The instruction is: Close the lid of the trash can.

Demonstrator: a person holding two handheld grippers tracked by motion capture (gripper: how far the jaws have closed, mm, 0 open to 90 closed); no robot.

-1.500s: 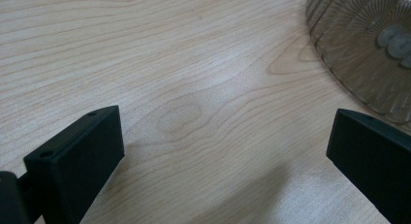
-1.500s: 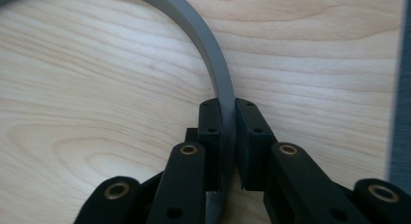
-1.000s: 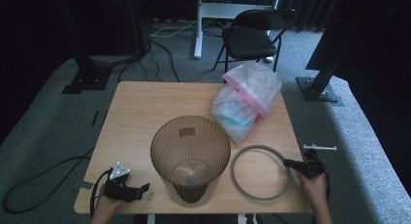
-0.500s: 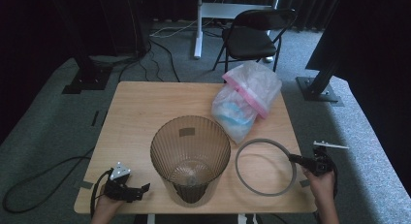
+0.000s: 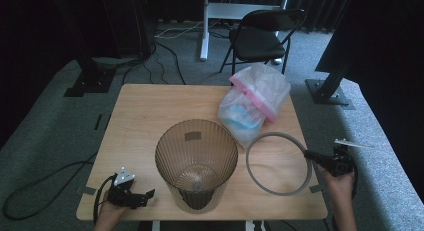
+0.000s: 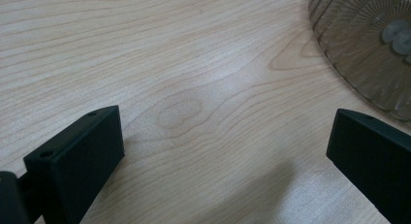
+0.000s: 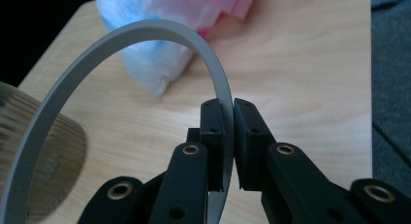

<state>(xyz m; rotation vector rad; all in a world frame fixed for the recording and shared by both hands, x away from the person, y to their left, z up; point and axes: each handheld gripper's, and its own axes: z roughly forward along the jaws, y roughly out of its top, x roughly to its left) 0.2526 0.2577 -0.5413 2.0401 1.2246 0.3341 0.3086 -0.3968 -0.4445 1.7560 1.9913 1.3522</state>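
Right gripper [image 5: 311,155] is clenched on the grey ring [image 5: 278,162], jaws pinched flat across the band at its right-hand arc, out past the right edge of the table [image 5: 150,111]. In the right gripper view the ring [image 7: 145,35] runs up from between the two black jaws and curves away to the left, clear of the wood, so it hangs from that one grip point. The rest of the hoop lies over the near right corner of the table, between the ribbed bin [image 5: 196,161] and the right edge, just in front of the plastic bag [image 5: 257,101].

Left gripper [image 5: 146,195] rests at the near left corner, jaws spread wide over bare wood, holding nothing; the bin wall [image 6: 368,44] shows at the far right of its view.

Handling judgement: the ring looks thin, light and stiff enough to keep its round shape from a single pinch, though a narrow band held at one side may swing or twist in the jaws. Its surface looks smooth, so slip is possible. Gripping squarely across the flat of the band, as now, seems the best hold. If it is meant for the bin mouth, it likely needs levelling first.
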